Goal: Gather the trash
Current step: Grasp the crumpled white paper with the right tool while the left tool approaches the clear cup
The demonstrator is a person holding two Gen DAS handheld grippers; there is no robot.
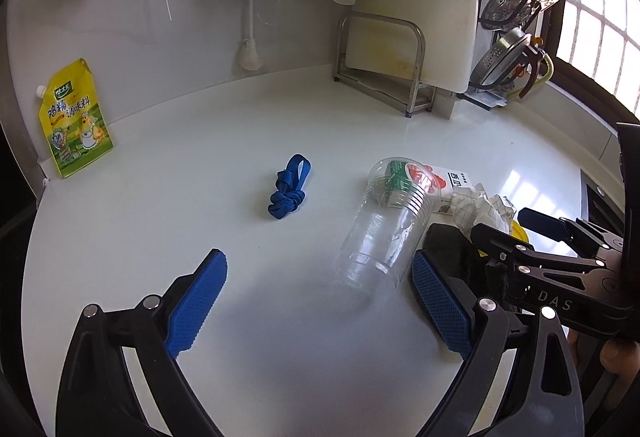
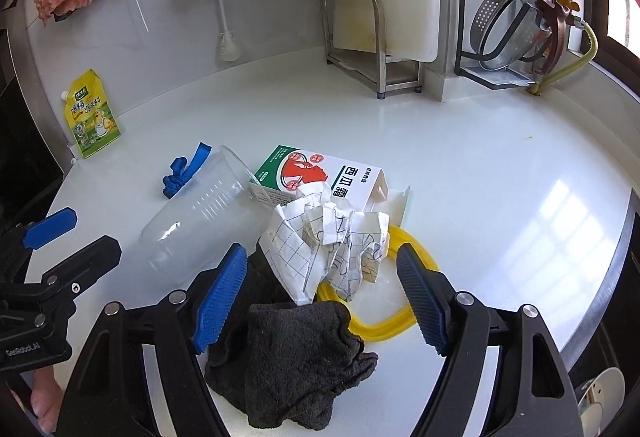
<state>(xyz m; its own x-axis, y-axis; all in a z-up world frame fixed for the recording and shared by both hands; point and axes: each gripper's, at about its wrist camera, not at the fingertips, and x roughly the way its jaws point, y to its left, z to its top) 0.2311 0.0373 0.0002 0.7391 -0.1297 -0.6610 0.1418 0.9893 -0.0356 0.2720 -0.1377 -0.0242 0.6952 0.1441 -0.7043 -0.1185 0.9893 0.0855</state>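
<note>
Over the white counter [image 1: 280,317], left tongs [image 1: 320,301] spread beside clear cup [image 1: 384,225]; right tongs [image 2: 320,301] spread astride crumpled paper [image 2: 332,237]

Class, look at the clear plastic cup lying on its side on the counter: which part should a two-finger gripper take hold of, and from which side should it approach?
Probably the clear plastic cup is best taken across its ribbed body, from above. It lies on its side, so its curved wall faces up. The open left gripper is nearest its base; the carton crowds its mouth.
</note>
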